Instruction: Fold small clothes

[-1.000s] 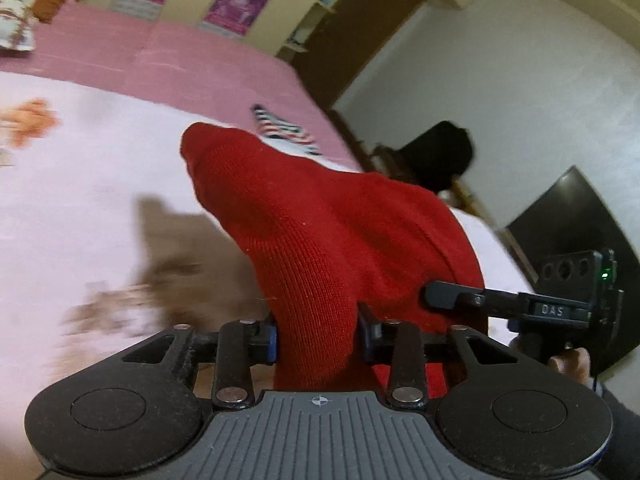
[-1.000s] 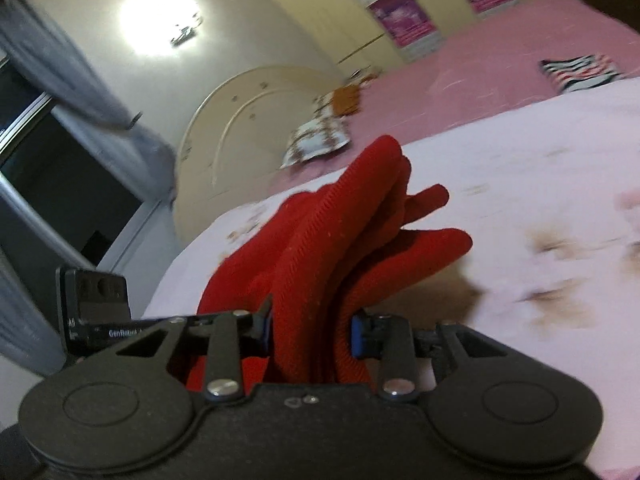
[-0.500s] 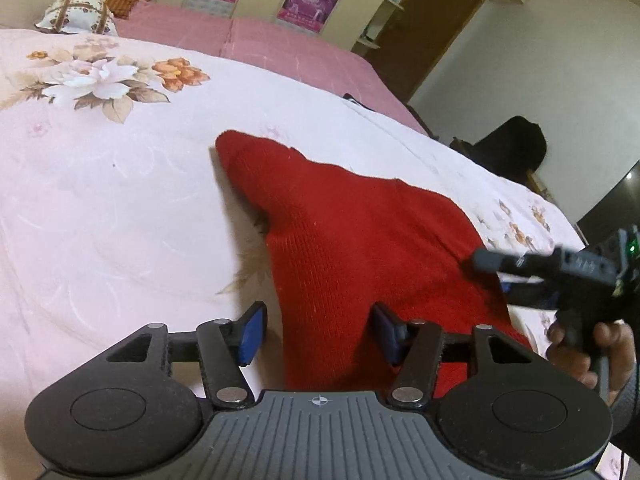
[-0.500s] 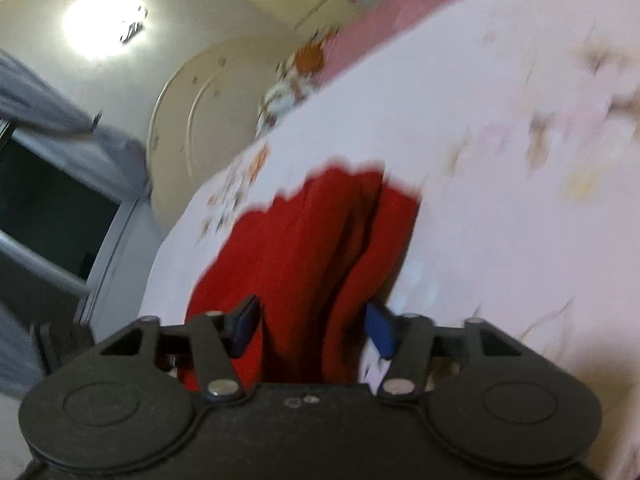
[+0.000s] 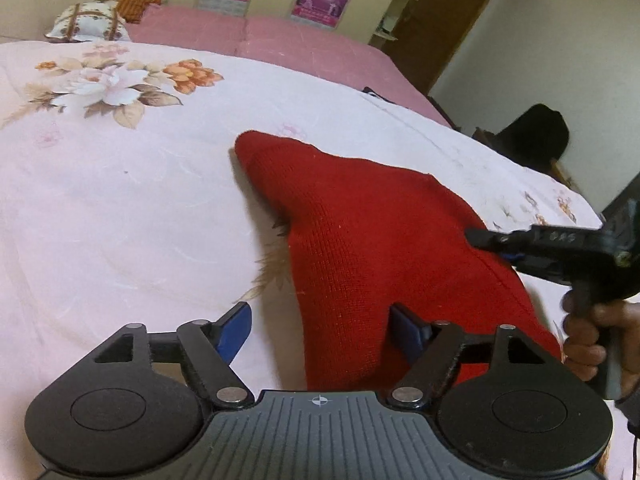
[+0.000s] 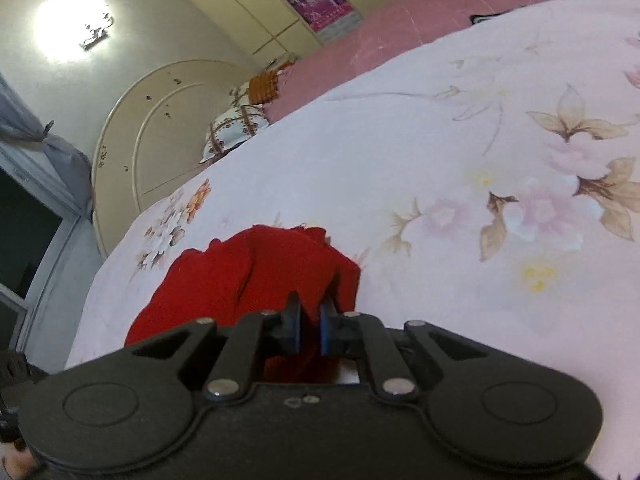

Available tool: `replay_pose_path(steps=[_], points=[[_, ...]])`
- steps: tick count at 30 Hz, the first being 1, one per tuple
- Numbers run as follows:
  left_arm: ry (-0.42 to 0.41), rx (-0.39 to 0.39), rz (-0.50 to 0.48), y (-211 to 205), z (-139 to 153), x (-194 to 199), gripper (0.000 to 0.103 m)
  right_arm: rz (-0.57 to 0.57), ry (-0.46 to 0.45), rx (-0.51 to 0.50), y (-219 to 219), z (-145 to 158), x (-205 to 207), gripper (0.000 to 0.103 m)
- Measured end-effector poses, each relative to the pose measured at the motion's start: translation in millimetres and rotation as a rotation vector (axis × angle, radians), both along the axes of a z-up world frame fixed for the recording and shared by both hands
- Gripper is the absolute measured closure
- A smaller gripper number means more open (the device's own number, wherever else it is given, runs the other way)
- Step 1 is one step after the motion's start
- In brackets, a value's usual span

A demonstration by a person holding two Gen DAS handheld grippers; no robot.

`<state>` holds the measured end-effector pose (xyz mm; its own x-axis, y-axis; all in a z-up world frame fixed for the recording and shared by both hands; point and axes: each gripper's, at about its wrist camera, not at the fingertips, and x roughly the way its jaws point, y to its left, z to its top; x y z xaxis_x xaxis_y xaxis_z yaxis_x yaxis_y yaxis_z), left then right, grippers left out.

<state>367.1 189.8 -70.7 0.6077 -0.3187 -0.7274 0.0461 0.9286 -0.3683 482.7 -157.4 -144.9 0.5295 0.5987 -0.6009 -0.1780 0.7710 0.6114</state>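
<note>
Floral bedspread (image 5: 120, 208), 1 red knit garment (image 5: 380, 248); left gripper (image 5: 320, 328) spread, right gripper (image 6: 310, 326) pinched

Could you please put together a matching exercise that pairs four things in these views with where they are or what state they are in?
Things:
1. left gripper
2. right gripper
3. red knit garment
4. patterned pillow

Places or states:
A. at the head of the bed, by the headboard
B. jaws spread wide
C. lying on the floral quilt
D. jaws pinched on red fabric

Pairs: 1-B, 2-D, 3-C, 4-A.
</note>
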Motion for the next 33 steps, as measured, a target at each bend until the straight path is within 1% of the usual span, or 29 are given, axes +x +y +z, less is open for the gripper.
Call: replay_pose_path(steps=[2,3,5,6,7,8,9,10,11,12,14,16,17,18,19,20,21,23,24,26,27,29,31,33], points=[[-0.03,-0.003,0.011,3,10,-14,0.028,-0.033,-0.021,-0.007,-2,17,-9,0.079],[-0.052,-0.006,0.014,5,15,-22,0.028,-0.013,-0.045,-0.014,-1,30,-19,0.077],[-0.064,-0.009,0.029,7,19,-33,0.028,0.062,-0.09,-0.025,1,48,-41,0.078],[-0.067,-0.01,0.03,6,19,-35,0.028,0.107,-0.127,-0.059,9,55,-55,0.078],[-0.062,-0.003,0.029,4,17,-36,0.028,0.144,-0.137,-0.077,14,58,-66,0.078],[-0.041,0.037,0.033,0,12,-36,0.027,0.186,-0.132,-0.087,21,58,-74,0.083],[-0.039,0.07,0.037,-3,10,-38,0.027,0.218,-0.148,-0.149,37,55,-81,0.089],[-0.048,0.07,0.043,-5,9,-41,0.026,0.218,-0.151,-0.271,46,47,-86,0.086],[-0.047,0.081,0.057,-6,10,-45,0.023,0.209,-0.134,-0.359,52,37,-87,0.079],[-0.051,0.113,0.072,-9,12,-47,0.018,0.183,-0.133,-0.337,48,31,-88,0.077],[-0.08,0.161,0.077,-16,26,-61,0.018,0.135,-0.085,-0.285,38,37,-85,0.077],[-0.116,0.175,0.077,-22,42,-82,0.017,0.101,-0.153,-0.261,32,58,-100,0.073],[-0.144,0.189,0.092,-26,52,-96,0.011,0.094,-0.177,-0.263,30,69,-109,0.064],[-0.177,0.215,0.109,-32,63,-113,0.0,0.084,-0.201,-0.278,24,78,-124,0.051],[-0.213,0.239,0.131,-37,72,-128,0.0,0.075,-0.236,-0.292,22,88,-138,0.04],[-0.239,0.259,0.153,-43,81,-143,0.0,0.062,-0.276,-0.306,20,99,-157,0.018],[-0.246,0.266,0.157,-48,87,-158,0.0,0.048,-0.298,-0.32,18,108,-171,0.014],[-0.226,0.282,0.145,-54,97,-178,0.0,0.03,-0.31,-0.349,18,118,-197,0.013],[-0.223,0.291,0.158,-57,102,-189,0.0,0.023,-0.302,-0.368,21,123,-212,0.013],[-0.238,0.283,0.168,-61,112,-211,0.0,0.034,-0.298,-0.374,26,131,-237,0.011],[-0.244,0.281,0.166,-63,117,-220,0.0,0.026,-0.302,-0.396,30,133,-245,0.008],[-0.27,0.272,0.172,-67,130,-242,0.0,-0.009,-0.317,-0.456,40,143,-269,0.008],[-0.293,0.235,0.147,-70,140,-262,0.0,-0.053,-0.336,-0.484,45,152,-289,0.008],[-0.29,0.245,0.147,-75,146,-276,0.0,-0.06,-0.378,-0.5,50,157,-309,0.008]])
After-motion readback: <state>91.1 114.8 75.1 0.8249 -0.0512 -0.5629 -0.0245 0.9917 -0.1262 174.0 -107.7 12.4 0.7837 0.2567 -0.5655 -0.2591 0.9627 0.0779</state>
